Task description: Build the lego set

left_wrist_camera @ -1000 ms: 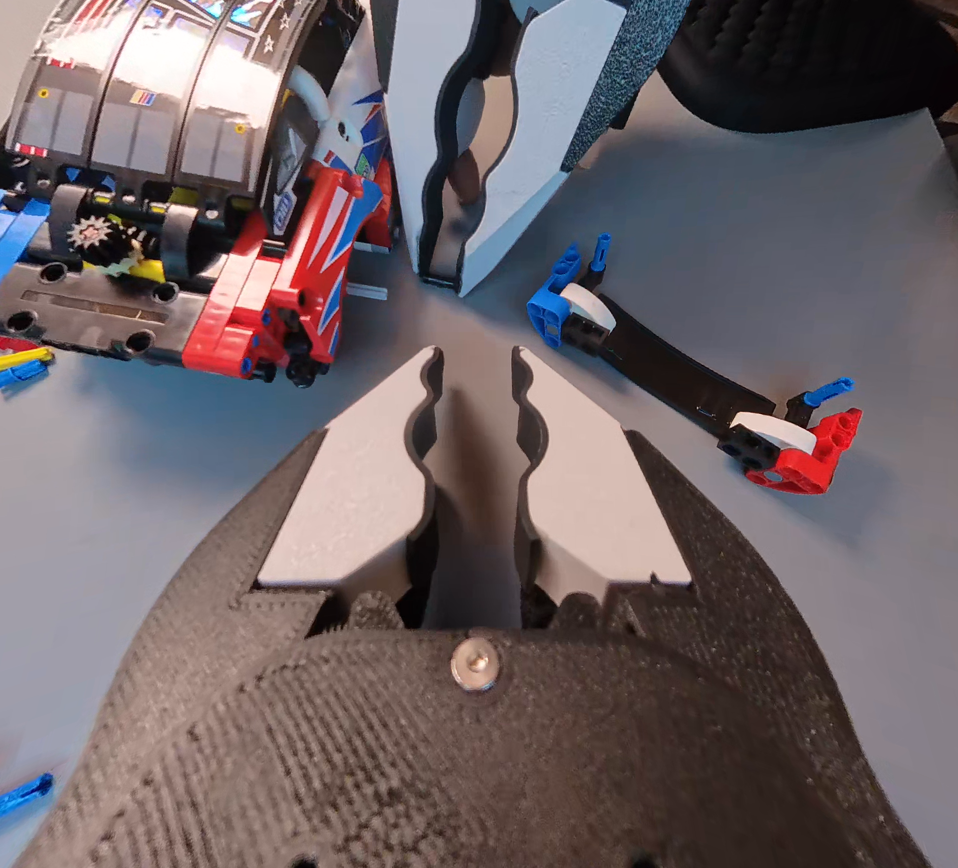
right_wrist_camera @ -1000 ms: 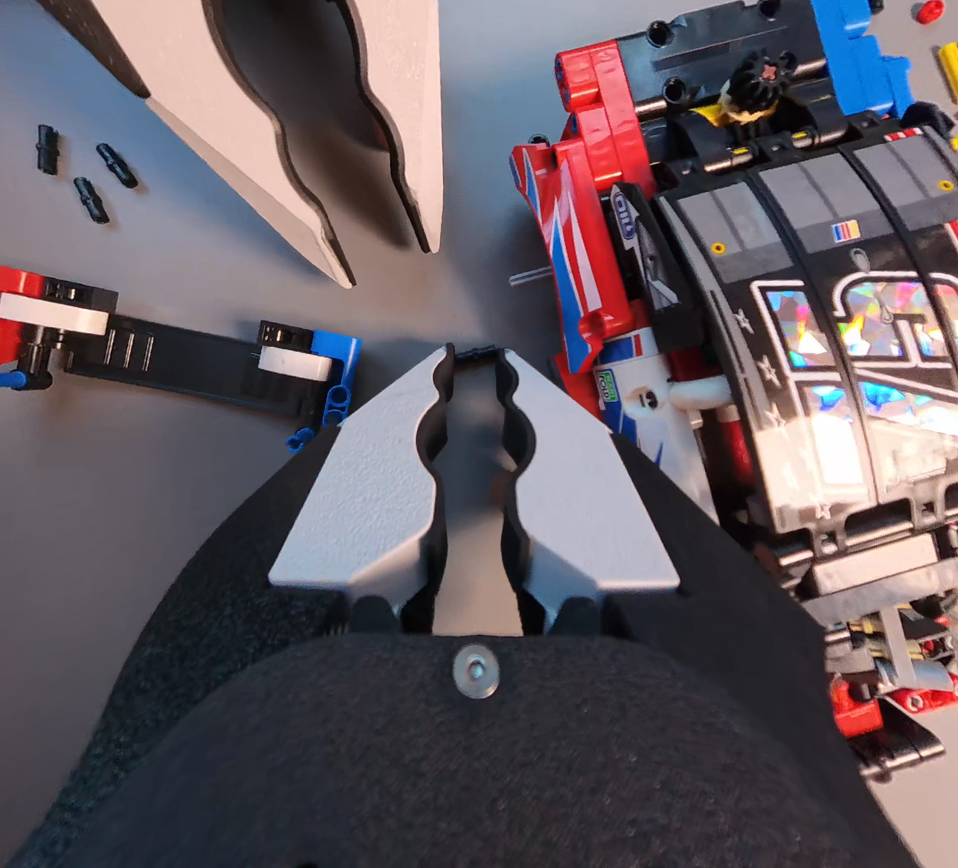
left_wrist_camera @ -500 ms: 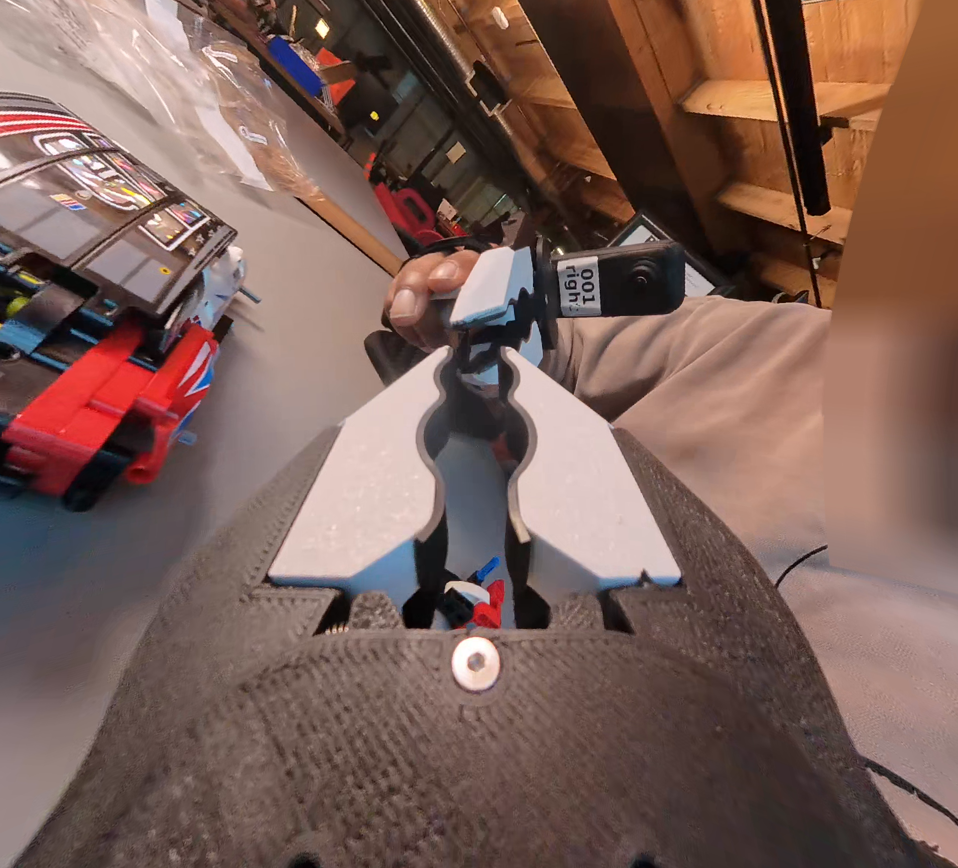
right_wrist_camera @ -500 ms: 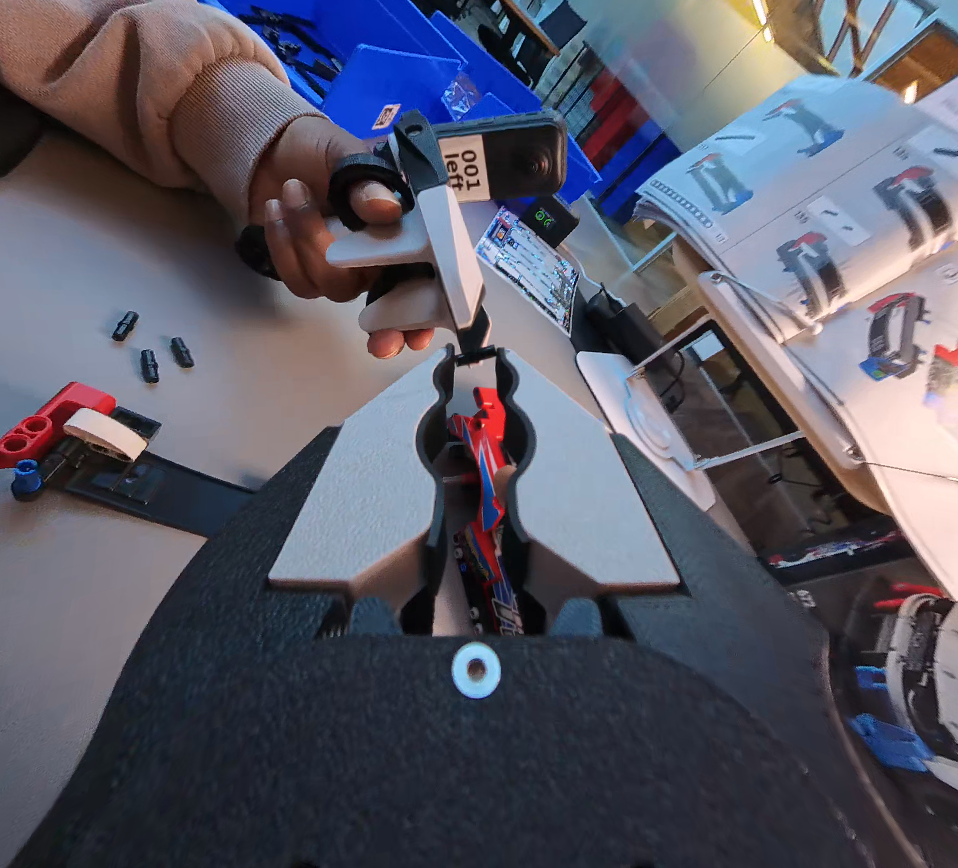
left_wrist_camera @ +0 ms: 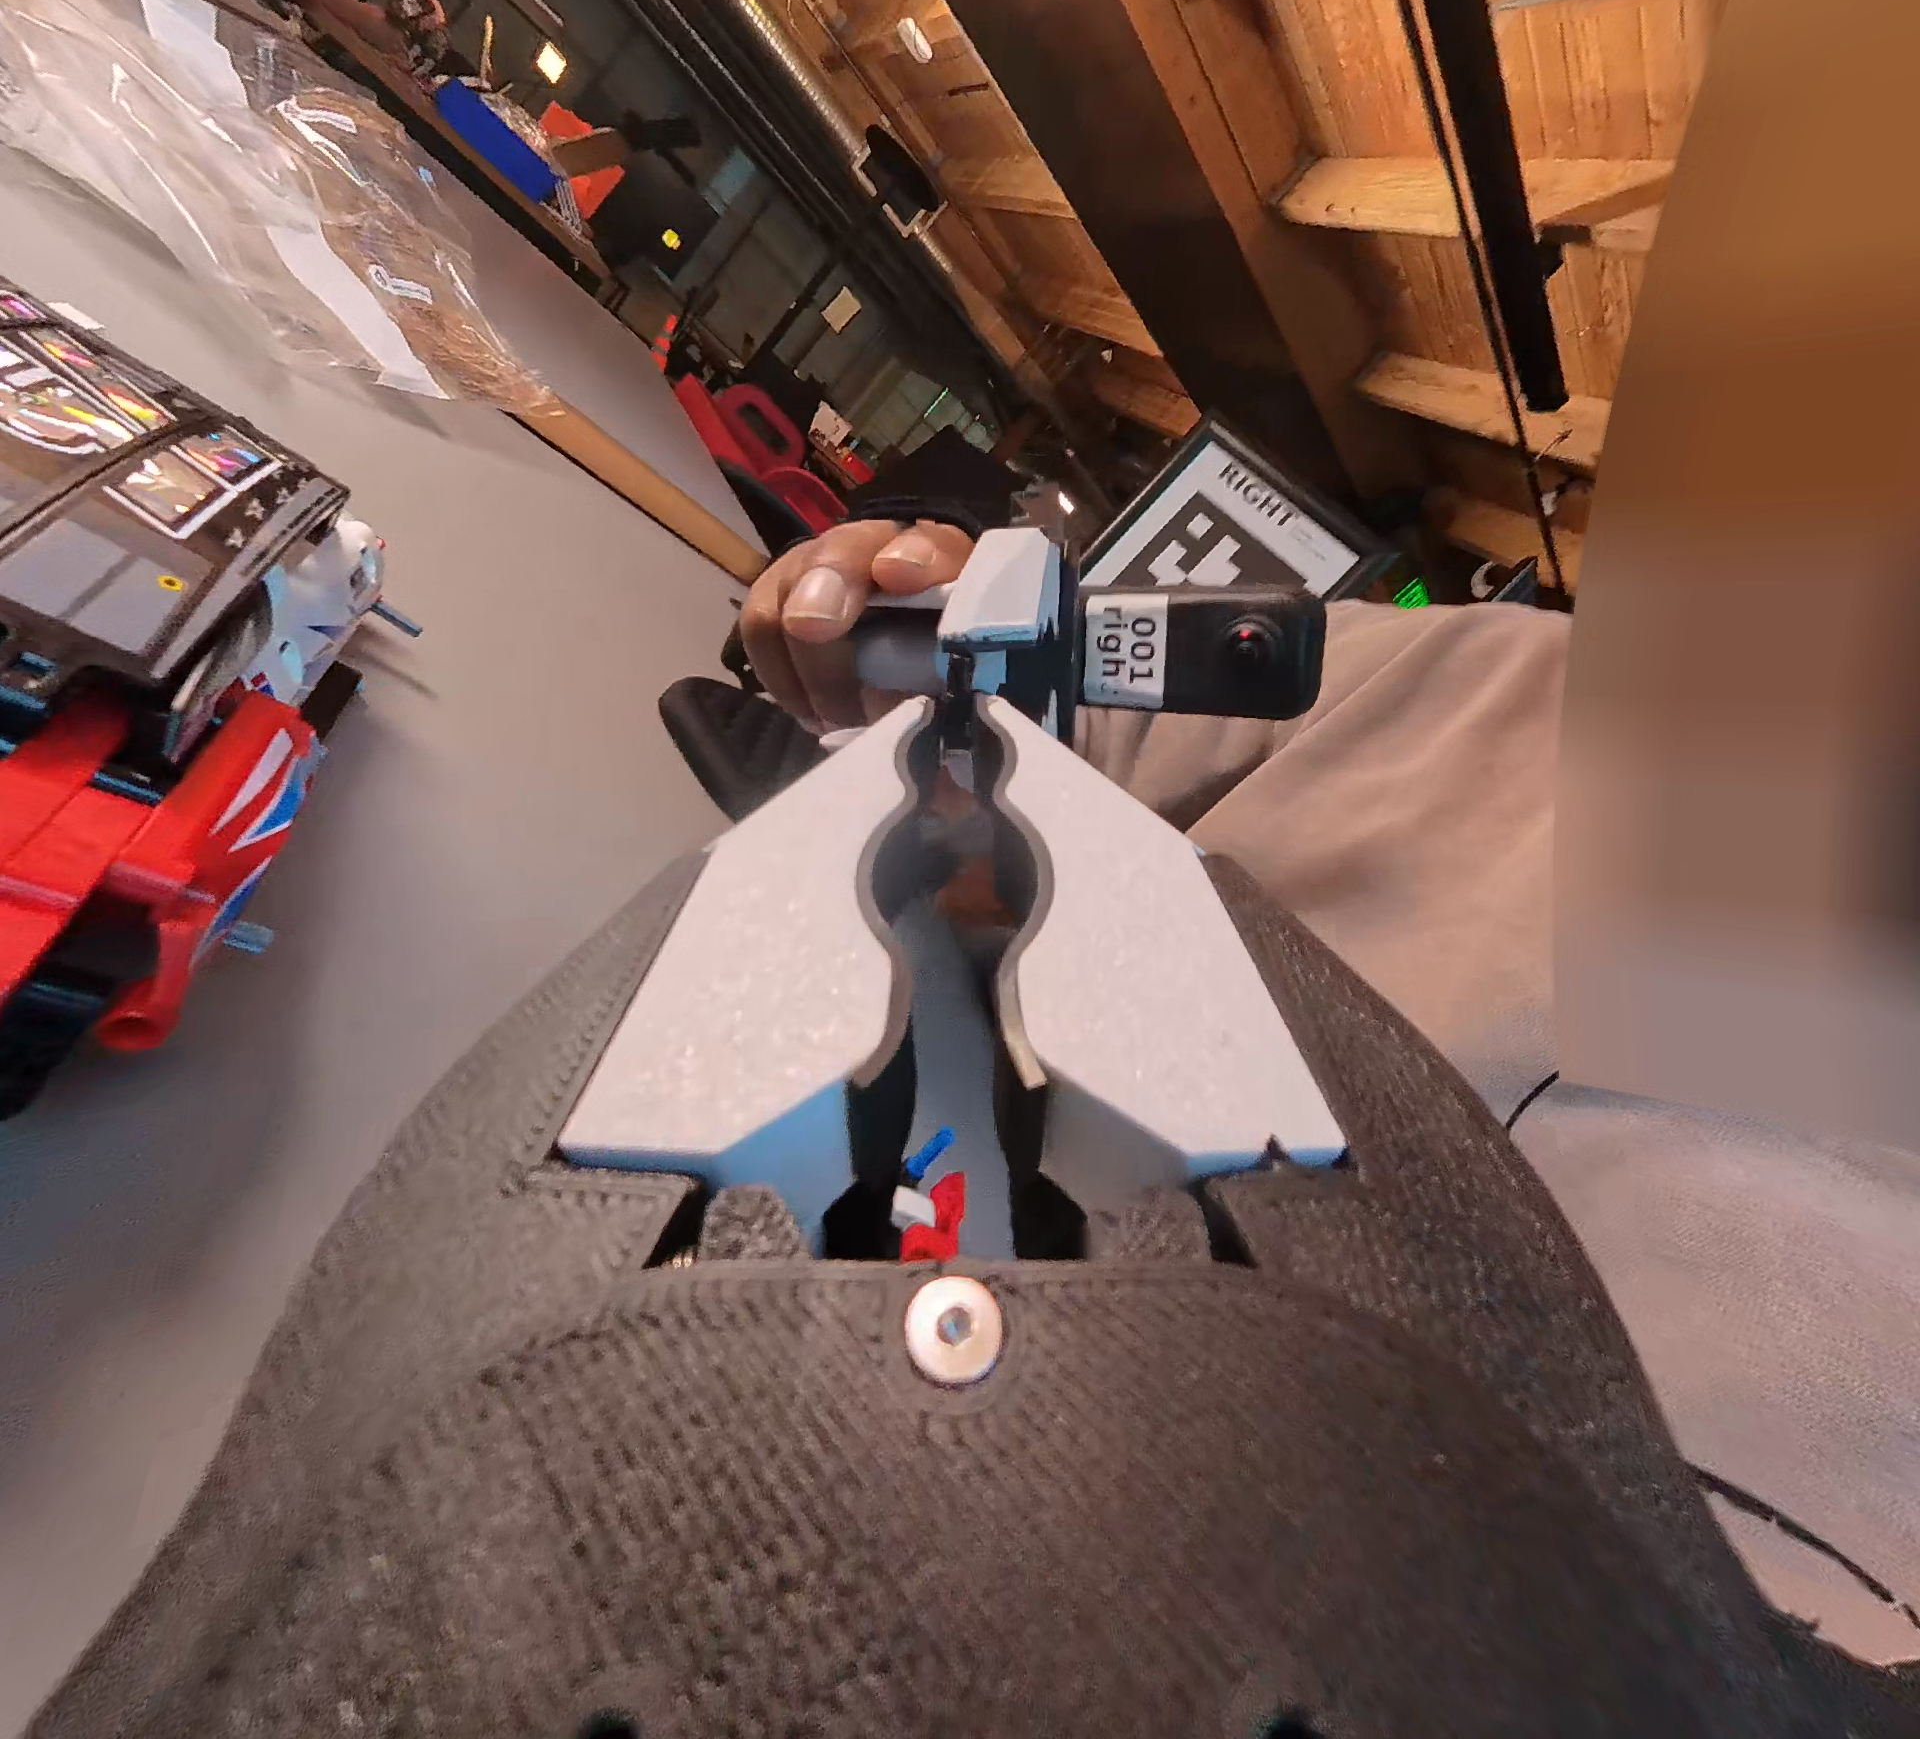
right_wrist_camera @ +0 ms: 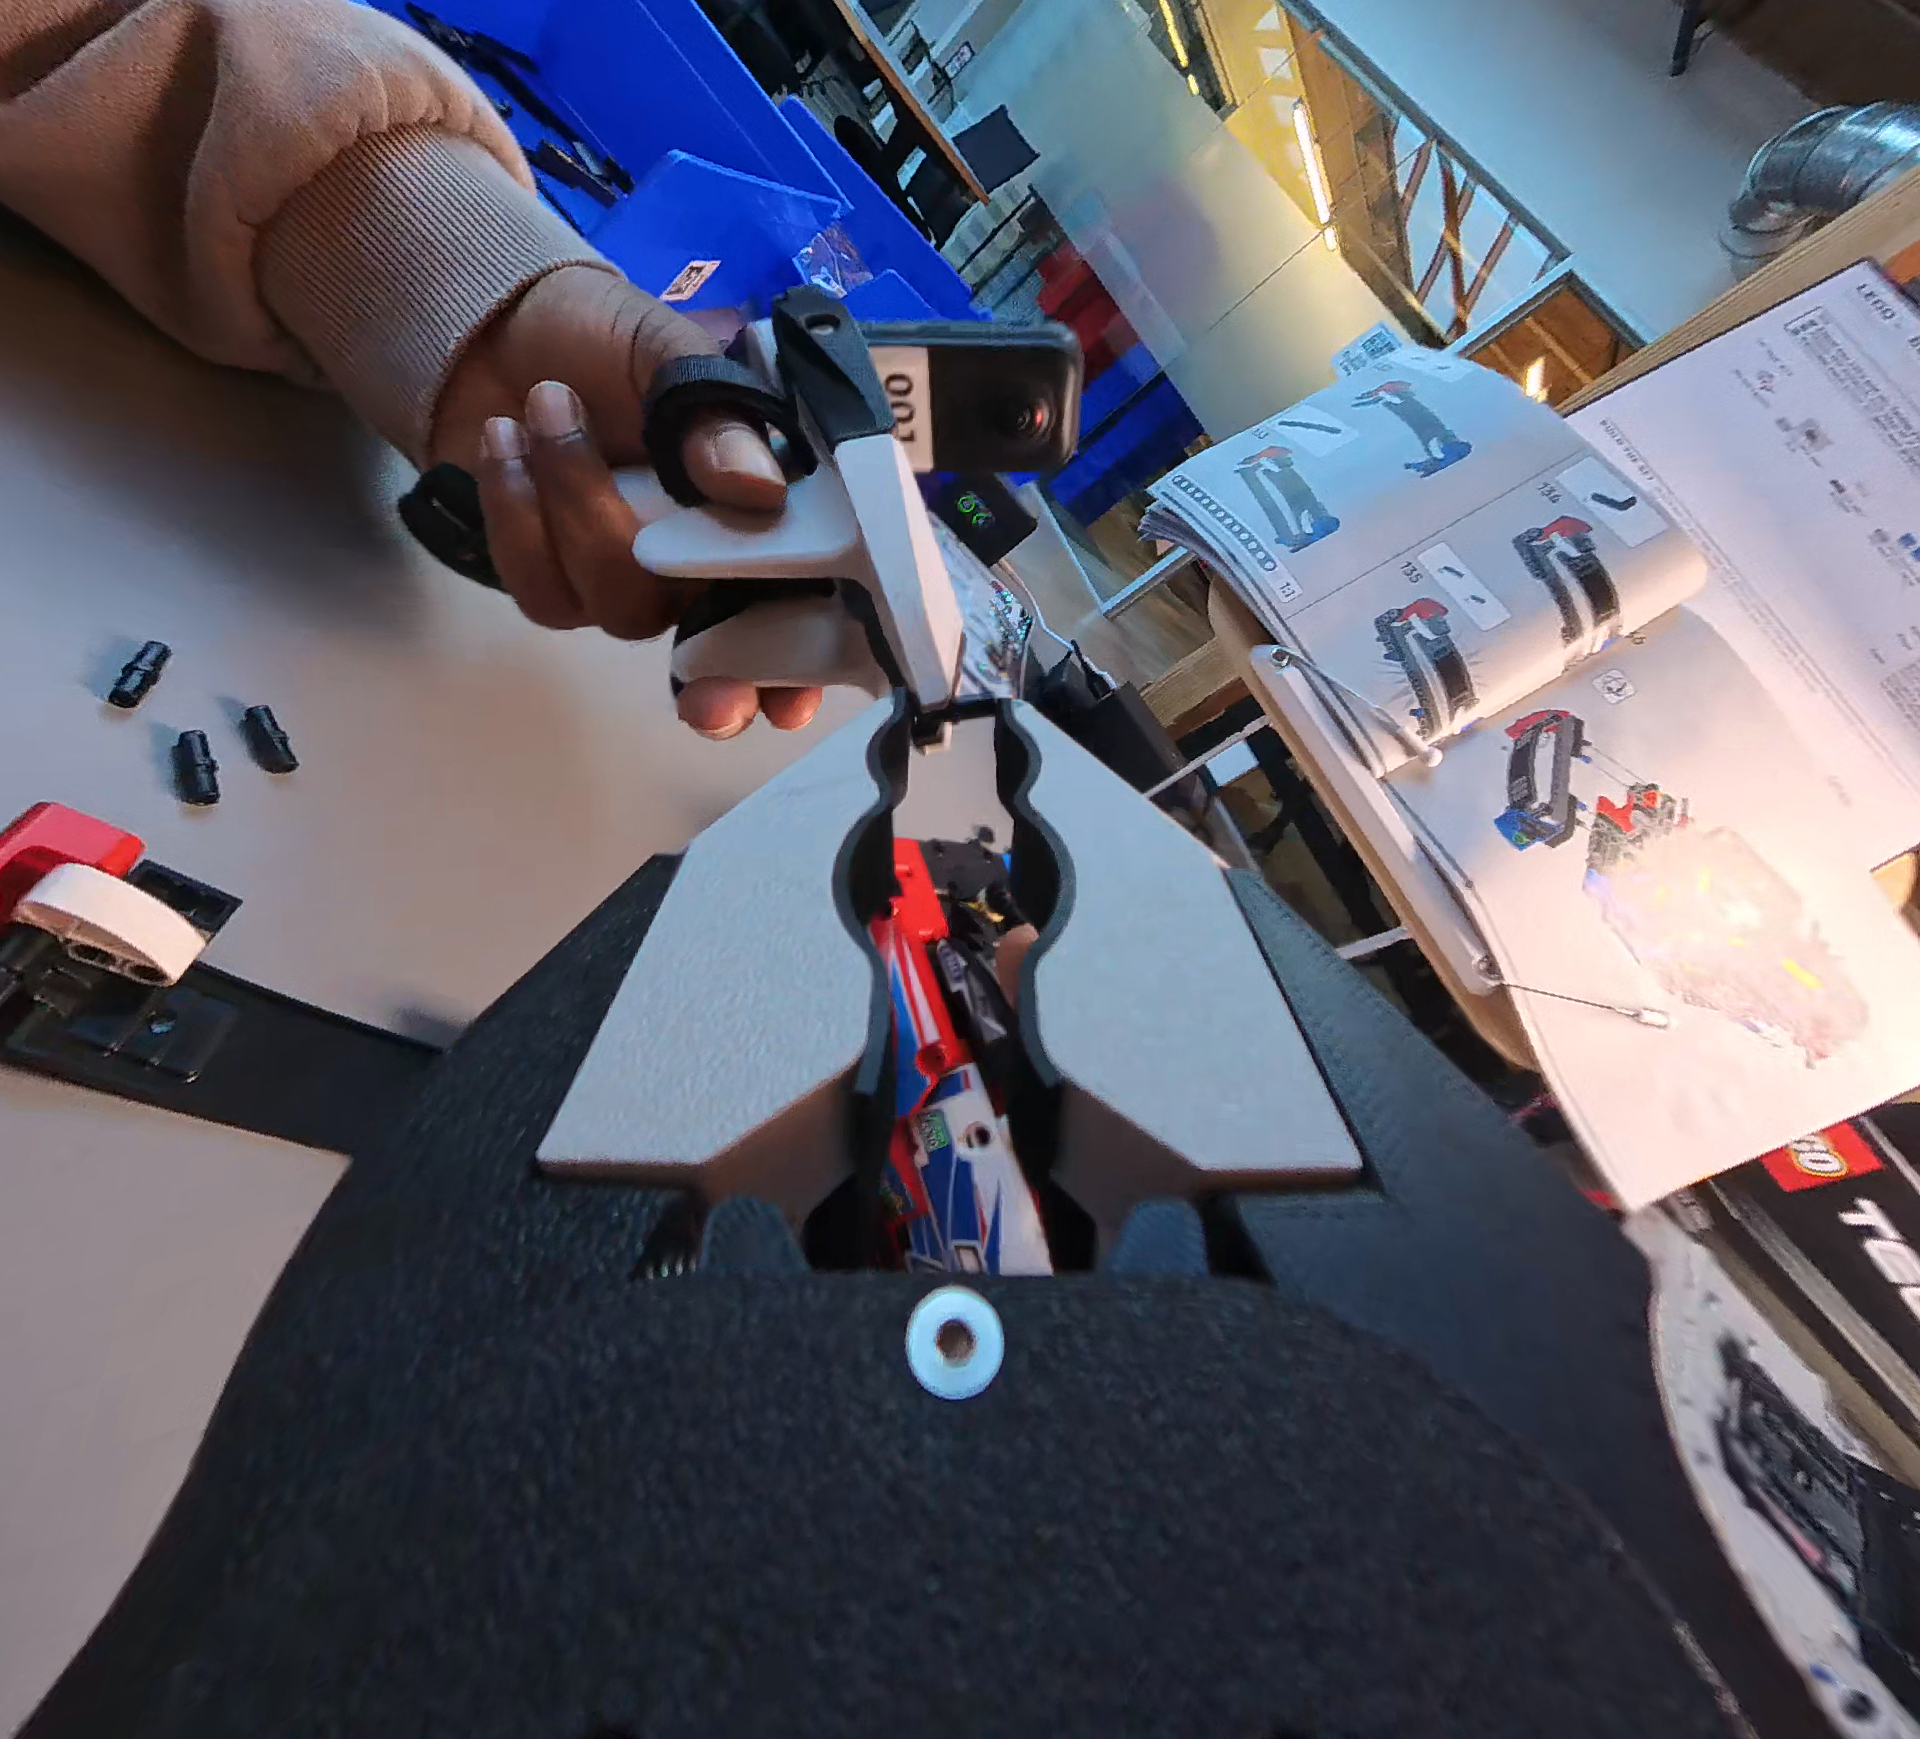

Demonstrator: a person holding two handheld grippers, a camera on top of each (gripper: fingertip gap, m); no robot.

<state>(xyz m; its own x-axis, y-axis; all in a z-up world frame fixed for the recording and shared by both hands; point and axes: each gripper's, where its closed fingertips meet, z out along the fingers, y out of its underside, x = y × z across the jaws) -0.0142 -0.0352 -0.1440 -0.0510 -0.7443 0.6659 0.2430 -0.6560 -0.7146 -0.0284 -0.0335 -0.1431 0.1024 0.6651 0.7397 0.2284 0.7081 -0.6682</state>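
Bridging the two grippers is a small black pin (right_wrist_camera: 948, 715), pinched crosswise at the tips of the right gripper (right_wrist_camera: 948, 728), whose fingers otherwise stand a little apart around it. The left gripper (left_wrist_camera: 954, 721) meets it tip to tip; its fingers are nearly together at the tips on the same pin, seen end-on there (left_wrist_camera: 954, 702). Both are raised off the grey table (right_wrist_camera: 436, 785). Below the right gripper, between its fingers, shows the red, white and blue car (right_wrist_camera: 935, 1045); from the left gripper it sits off to the left (left_wrist_camera: 156, 754). Left of the right gripper lie three black pins (right_wrist_camera: 197, 733) and a black strip with red and white ends (right_wrist_camera: 104, 951). To its right stands an open manual (right_wrist_camera: 1558, 702). A hand (right_wrist_camera: 582, 494) in a tan sleeve holds the left gripper.
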